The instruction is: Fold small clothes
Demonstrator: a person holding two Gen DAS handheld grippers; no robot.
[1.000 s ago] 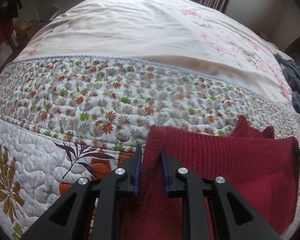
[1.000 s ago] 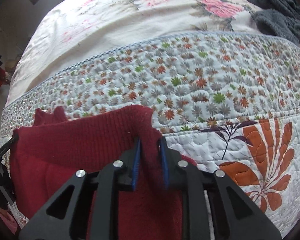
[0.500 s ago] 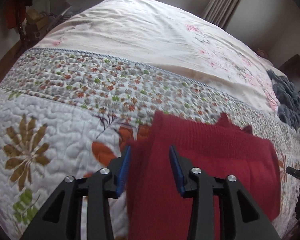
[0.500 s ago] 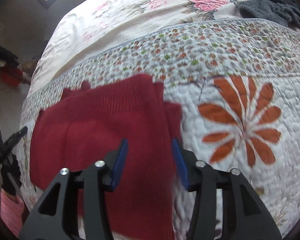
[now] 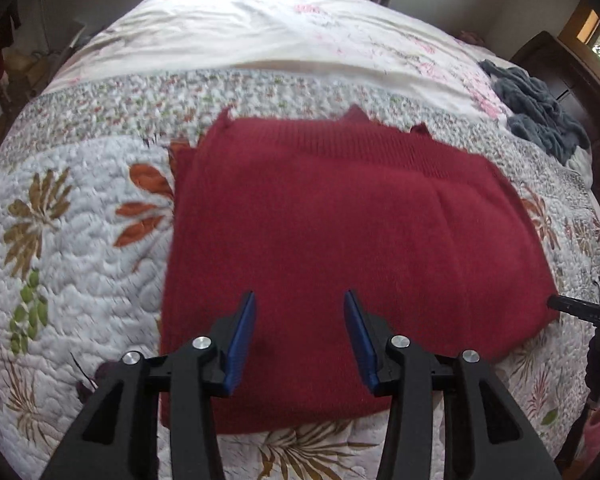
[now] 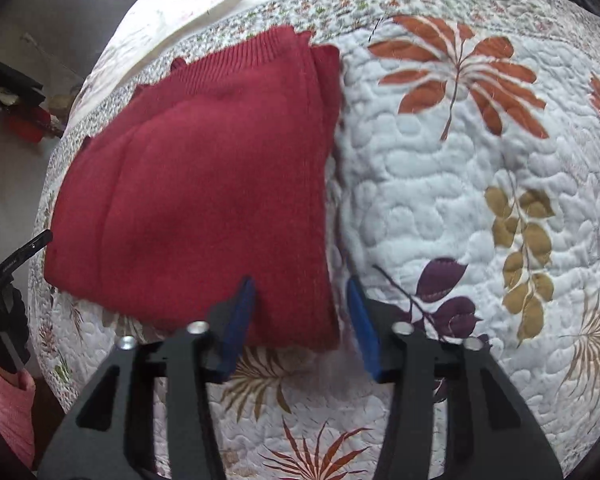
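A dark red knitted garment lies folded into a rough rectangle on the quilted bed, its ribbed edge at the far side. My left gripper hangs open above the garment's near part, with nothing between its blue pads. In the right wrist view the same red garment fills the left half. My right gripper is open over the garment's near right corner and holds nothing. The left gripper's tip shows at the left edge of that view.
The floral quilt covers the bed, with a pale sheet beyond it. A grey cloth heap lies at the far right by a dark headboard. A pink sleeve shows at the lower left. Clutter stands on the floor beside the bed.
Both grippers were shut on the red garment's edge, then opened and let it go. They have drawn back and up, and the folded garment now lies flat on the quilt.
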